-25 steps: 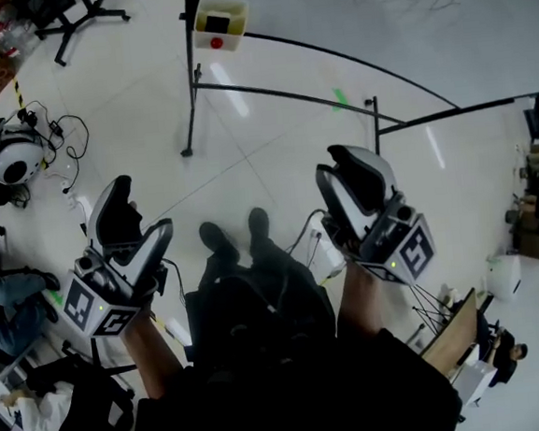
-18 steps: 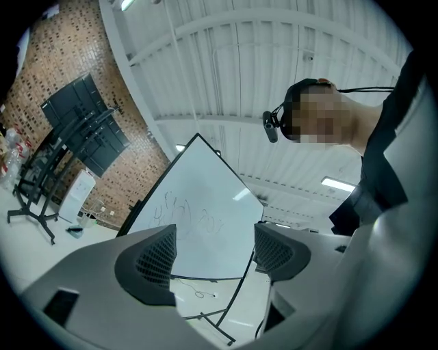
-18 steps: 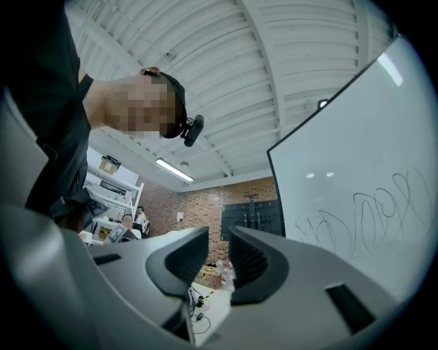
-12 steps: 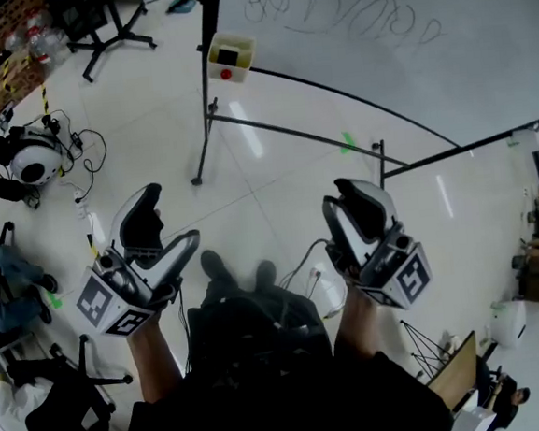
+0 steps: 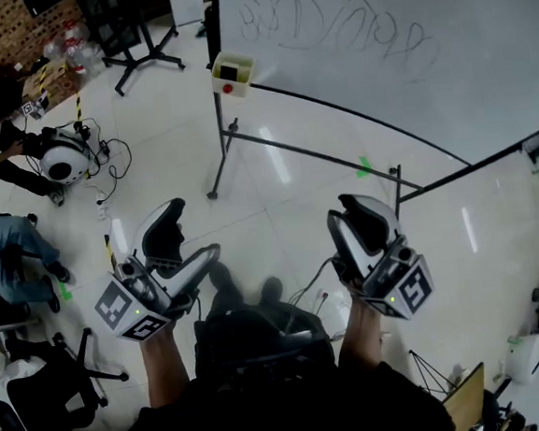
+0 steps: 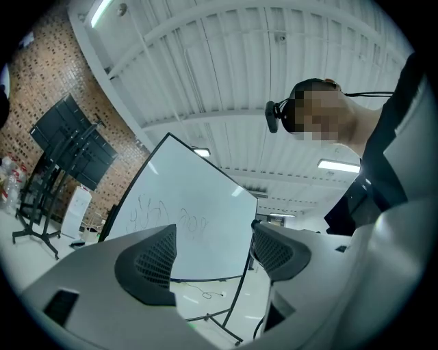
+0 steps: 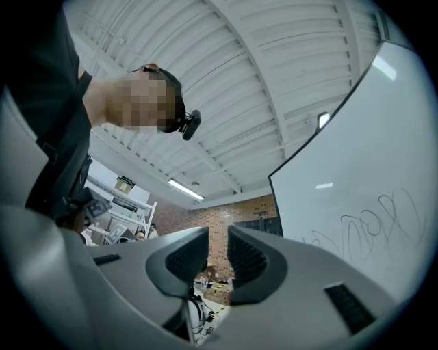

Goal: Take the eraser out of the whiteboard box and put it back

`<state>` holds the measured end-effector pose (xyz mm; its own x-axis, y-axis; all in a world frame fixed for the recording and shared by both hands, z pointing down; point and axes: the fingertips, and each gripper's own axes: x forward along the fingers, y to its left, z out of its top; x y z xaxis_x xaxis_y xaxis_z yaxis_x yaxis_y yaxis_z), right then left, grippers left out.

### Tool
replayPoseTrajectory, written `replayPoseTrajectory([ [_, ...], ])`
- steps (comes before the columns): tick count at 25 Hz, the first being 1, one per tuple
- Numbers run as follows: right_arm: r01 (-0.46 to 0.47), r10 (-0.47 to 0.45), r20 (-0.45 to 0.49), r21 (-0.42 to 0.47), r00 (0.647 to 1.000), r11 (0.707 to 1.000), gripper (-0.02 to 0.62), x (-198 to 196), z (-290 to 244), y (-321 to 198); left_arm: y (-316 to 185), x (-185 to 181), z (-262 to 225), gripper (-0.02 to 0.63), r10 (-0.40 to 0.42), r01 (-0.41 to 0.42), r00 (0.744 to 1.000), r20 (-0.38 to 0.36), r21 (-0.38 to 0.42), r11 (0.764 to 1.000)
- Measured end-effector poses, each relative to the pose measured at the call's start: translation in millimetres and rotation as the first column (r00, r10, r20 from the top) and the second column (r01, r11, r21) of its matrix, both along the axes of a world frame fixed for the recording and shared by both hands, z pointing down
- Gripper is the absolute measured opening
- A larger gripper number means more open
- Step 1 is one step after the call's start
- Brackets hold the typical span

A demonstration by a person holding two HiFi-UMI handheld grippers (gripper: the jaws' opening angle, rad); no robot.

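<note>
The whiteboard box (image 5: 239, 63) is a small pale tray fixed at the lower left corner of the whiteboard (image 5: 406, 57). A dark eraser (image 5: 229, 72) lies in it, above a red spot (image 5: 228, 89). Both grippers hang low by the person's body, far short of the box. My left gripper (image 5: 189, 234) is open, and its jaws (image 6: 213, 239) stand wide apart with nothing between them. My right gripper (image 5: 355, 210) shows only a narrow gap (image 7: 217, 239), also with nothing in it. Scribbles mark the whiteboard (image 7: 369, 198).
The whiteboard's black stand legs (image 5: 220, 181) and floor bar (image 5: 339, 157) cross the white floor ahead. People sit at the left (image 5: 1, 252) beside a round white device with cables (image 5: 62, 164). A black tripod stand (image 5: 137, 43) is at the far left. Cables (image 5: 313, 281) lie by the feet.
Both grippers have moved forward and a little up toward the whiteboard. The box and board now sit lower and nearer in the head view. Neither pair of jaws has visibly changed.
</note>
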<state>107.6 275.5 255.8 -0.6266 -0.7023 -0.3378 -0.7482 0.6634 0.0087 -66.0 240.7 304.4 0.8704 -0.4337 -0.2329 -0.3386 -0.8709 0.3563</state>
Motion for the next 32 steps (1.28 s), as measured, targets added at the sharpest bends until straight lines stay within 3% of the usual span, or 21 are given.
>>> replayPoseTrajectory([
  [8, 0.039, -0.040, 0.059, 0.016, 0.997, 0.999, 0.100, 41, 13, 31, 39, 34, 0, 0.351, -0.052, 0.052, 0.996, 0.075, 0.003, 0.999],
  [10, 0.061, -0.059, 0.101, -0.014, 0.993, 0.998, 0.100, 49, 21, 37, 46, 42, 1, 0.351, -0.051, 0.052, 0.995, 0.090, -0.008, 0.999],
  [16, 0.048, -0.047, 0.133, -0.004, 0.990, 0.999, 0.086, 62, 22, 48, 53, 60, -14, 0.351, -0.029, 0.028, 0.996, 0.084, 0.012, 1.000],
  [22, 0.012, -0.014, 0.078, 0.031, 0.997, 0.999, 0.075, 61, 15, 43, 46, 63, -14, 0.351, 0.000, -0.003, 0.997, 0.075, 0.035, 0.999],
  [32, 0.025, -0.025, 0.000, 0.054, 1.000, 0.998, 0.075, 15, -1, 19, 22, 26, -23, 0.351, 0.001, -0.003, 1.000, 0.023, 0.058, 0.998],
])
